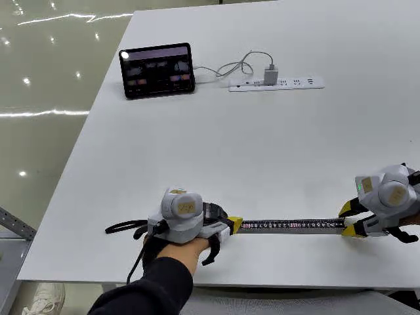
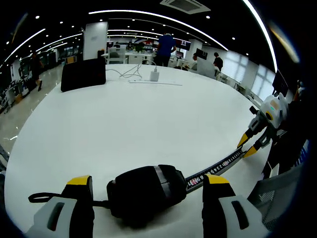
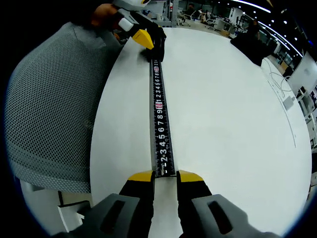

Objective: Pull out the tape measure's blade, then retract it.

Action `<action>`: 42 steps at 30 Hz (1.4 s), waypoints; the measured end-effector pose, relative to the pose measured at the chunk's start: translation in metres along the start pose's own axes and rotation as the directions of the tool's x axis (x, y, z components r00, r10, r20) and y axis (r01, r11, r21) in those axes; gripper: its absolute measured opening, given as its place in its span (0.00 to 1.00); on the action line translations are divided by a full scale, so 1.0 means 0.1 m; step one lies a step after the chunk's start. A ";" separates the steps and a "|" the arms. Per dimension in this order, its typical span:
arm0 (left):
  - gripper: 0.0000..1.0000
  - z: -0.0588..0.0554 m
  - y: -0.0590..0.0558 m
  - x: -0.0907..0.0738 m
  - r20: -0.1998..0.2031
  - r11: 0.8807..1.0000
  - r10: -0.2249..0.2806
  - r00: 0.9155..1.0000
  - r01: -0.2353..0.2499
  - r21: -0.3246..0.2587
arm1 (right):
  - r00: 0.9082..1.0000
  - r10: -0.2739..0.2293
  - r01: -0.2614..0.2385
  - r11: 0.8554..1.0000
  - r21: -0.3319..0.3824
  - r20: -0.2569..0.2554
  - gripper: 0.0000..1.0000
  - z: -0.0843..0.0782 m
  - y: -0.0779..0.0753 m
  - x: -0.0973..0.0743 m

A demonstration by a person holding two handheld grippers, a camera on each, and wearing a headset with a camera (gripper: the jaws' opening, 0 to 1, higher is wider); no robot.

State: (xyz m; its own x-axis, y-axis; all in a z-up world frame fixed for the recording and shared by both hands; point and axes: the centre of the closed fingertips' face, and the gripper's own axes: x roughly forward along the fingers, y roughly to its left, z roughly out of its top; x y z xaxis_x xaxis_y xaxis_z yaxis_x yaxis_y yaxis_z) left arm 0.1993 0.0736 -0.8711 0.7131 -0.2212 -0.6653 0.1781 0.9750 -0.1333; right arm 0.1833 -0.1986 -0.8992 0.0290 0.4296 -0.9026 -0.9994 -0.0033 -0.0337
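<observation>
White surface (image 1: 275,164) bearing a black tape measure (image 1: 213,213) near its front edge, blade (image 1: 292,226) drawn out flat to the right
Left gripper (image 2: 147,180) has its jaws spread either side of the tape measure, a gap at each; right gripper (image 3: 166,176) has its jaws clenched on the blade's end

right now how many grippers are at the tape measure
2. The left gripper straddles the case near the table's front edge, jaws apart. The right gripper is shut on the end of the blade.
</observation>
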 end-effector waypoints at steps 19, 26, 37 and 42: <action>0.60 -0.01 0.00 -0.01 -0.021 1.000 0.012 1.000 -0.012 -0.017 | 0.997 0.030 -0.027 0.999 0.047 -0.067 0.11 -0.02 -0.04 0.04; 0.59 -0.03 0.01 0.00 -0.020 0.999 0.034 0.999 -0.034 0.026 | 0.998 0.020 -0.016 0.998 0.066 -0.059 0.10 -0.01 -0.04 0.04; 0.59 -0.03 0.01 0.00 -0.018 0.999 0.029 0.999 -0.028 0.015 | 0.998 0.019 -0.015 0.998 0.069 -0.061 0.11 0.05 -0.02 0.06; 0.59 -0.03 0.01 0.00 -0.018 0.999 0.028 0.999 -0.028 0.015 | 0.998 0.021 -0.017 0.997 0.073 -0.062 0.10 0.06 -0.02 0.06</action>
State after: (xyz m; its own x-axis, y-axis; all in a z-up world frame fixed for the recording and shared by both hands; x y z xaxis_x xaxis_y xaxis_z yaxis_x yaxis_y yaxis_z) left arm 0.1977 0.0742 -0.8732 0.7055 -0.1933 -0.6818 0.1686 0.9802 -0.1035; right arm 0.1849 -0.1902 -0.9016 0.0087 0.3724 -0.9280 -0.9984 0.0553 0.0128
